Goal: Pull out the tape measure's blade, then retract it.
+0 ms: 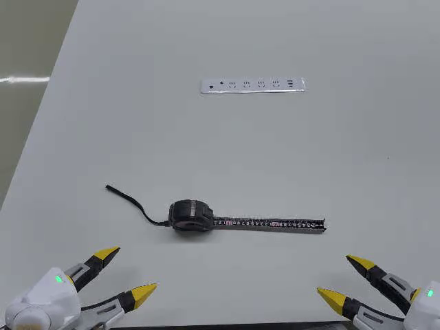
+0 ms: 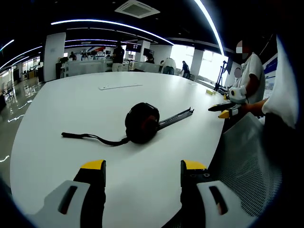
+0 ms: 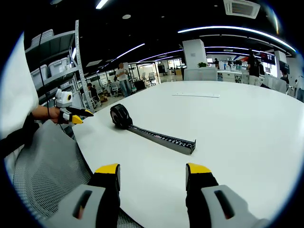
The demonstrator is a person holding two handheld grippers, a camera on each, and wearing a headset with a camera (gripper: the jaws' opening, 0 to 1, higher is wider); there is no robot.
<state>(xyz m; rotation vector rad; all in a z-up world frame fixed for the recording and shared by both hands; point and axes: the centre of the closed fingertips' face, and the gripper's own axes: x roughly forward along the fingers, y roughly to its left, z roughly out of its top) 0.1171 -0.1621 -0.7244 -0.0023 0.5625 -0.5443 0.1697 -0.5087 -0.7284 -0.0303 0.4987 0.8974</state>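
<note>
The black tape measure [image 1: 191, 216] is seen lying on the pale grey table [image 1: 206, 137], near the front edge and roughly midway between the two grippers. Its blade [image 1: 271, 224] is drawn out (a fair stretch of printed markings is on show) and laid flat on the surface, running to the right of the case. A black wrist strap [image 1: 130, 201] is trailed the other way, curling up and to the left from the case.

The left gripper [image 1: 128, 271] is held low at the bottom left, jaws spread wide, yellow tips apart with nothing between them, well clear of the case. The right gripper [image 1: 342, 278] is found at the bottom right, jaws likewise parted and empty, below and to the right of the blade's end and not touching it.

In the left gripper view the case is seen dead ahead between the yellow tips, the blade angled off to the right. In the right gripper view the blade's end is nearest, the case further back to the left. A white power strip [image 1: 252, 85] is set flat further back on the table, well apart from the tape measure.
</note>
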